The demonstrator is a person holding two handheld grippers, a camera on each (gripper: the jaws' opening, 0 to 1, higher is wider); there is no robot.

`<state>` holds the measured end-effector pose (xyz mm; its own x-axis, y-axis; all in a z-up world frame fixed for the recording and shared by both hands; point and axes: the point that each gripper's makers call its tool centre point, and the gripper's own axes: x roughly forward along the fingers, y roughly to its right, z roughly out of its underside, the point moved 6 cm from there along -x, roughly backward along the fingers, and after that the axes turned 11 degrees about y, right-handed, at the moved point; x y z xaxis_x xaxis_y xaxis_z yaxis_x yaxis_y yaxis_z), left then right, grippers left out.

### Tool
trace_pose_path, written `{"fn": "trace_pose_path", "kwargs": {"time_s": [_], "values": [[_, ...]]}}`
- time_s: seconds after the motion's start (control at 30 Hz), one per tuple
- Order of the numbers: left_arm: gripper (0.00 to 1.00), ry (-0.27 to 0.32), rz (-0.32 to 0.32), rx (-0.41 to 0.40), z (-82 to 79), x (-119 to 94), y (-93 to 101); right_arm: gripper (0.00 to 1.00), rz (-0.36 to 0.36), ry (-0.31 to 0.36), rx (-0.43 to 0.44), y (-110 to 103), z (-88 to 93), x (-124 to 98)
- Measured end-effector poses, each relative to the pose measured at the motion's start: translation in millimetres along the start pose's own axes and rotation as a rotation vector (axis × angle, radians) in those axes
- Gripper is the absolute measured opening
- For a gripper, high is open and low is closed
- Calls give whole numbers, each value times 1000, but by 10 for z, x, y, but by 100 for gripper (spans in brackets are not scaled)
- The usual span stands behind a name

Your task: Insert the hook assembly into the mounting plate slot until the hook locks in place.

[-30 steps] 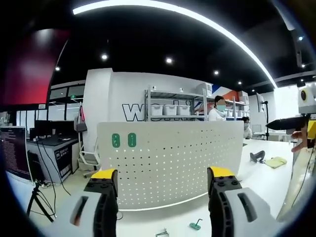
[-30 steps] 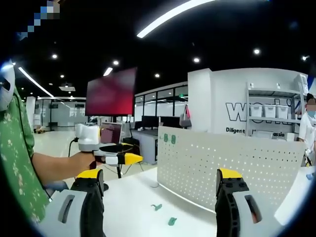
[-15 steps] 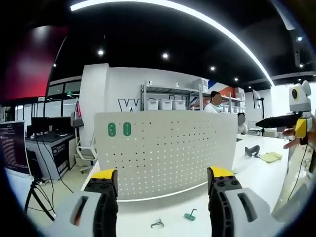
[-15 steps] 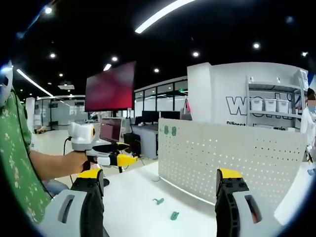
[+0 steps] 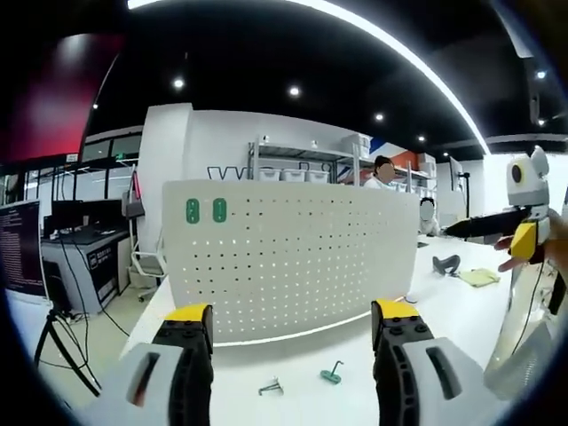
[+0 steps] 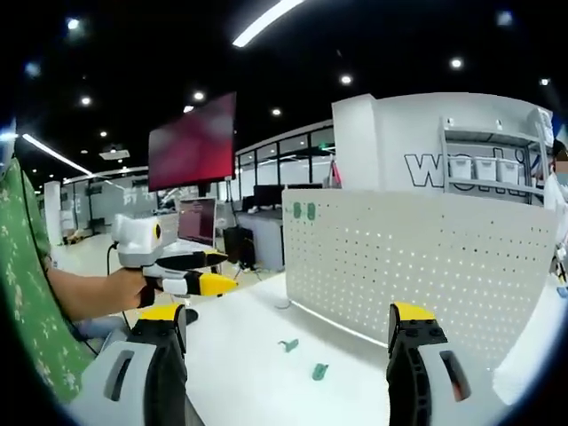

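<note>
Both the left gripper (image 5: 288, 355) and right gripper (image 6: 288, 355) were held with jaws apart and empty, facing the upright pegboard plate (image 5: 284, 257). The green hook (image 5: 332, 374) lay loose on the white table (image 5: 444, 306) just in front of the plate, likely awaiting pickup, beside a grey hook (image 5: 271, 387).

1. A white table (image 5: 461, 311) carries a dark object (image 5: 441, 264) and a yellow-green cloth (image 5: 479, 277) — both lie well off to one side.
2. Metal shelving (image 5: 306, 164) with white bins (image 6: 484, 167) stands against a white wall.
3. A red screen (image 6: 193, 142) hangs above desks with monitors (image 6: 197, 220).
</note>
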<state>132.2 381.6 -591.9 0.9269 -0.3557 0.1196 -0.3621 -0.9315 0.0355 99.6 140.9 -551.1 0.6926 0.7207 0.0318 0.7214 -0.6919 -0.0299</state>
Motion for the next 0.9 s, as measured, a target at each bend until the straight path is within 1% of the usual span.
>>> {"fn": "trace_pose_path", "kwargs": {"time_s": [0.13,0.3,0.5,0.73,0.9], "values": [[74,-18,5,-4,71,-21,22,97,6,-28,22,27,131,2],[74,-40,11,-6,144,-51,35,97,14,-54,40,63,254,3],[73,-62,17,-11,237,-60,40,96,20,-79,57,96,362,19],[73,-116,31,-24,442,-67,73,96,29,-120,84,149,537,39],[73,-144,37,-36,551,-66,79,96,35,-142,103,188,631,67]]}}
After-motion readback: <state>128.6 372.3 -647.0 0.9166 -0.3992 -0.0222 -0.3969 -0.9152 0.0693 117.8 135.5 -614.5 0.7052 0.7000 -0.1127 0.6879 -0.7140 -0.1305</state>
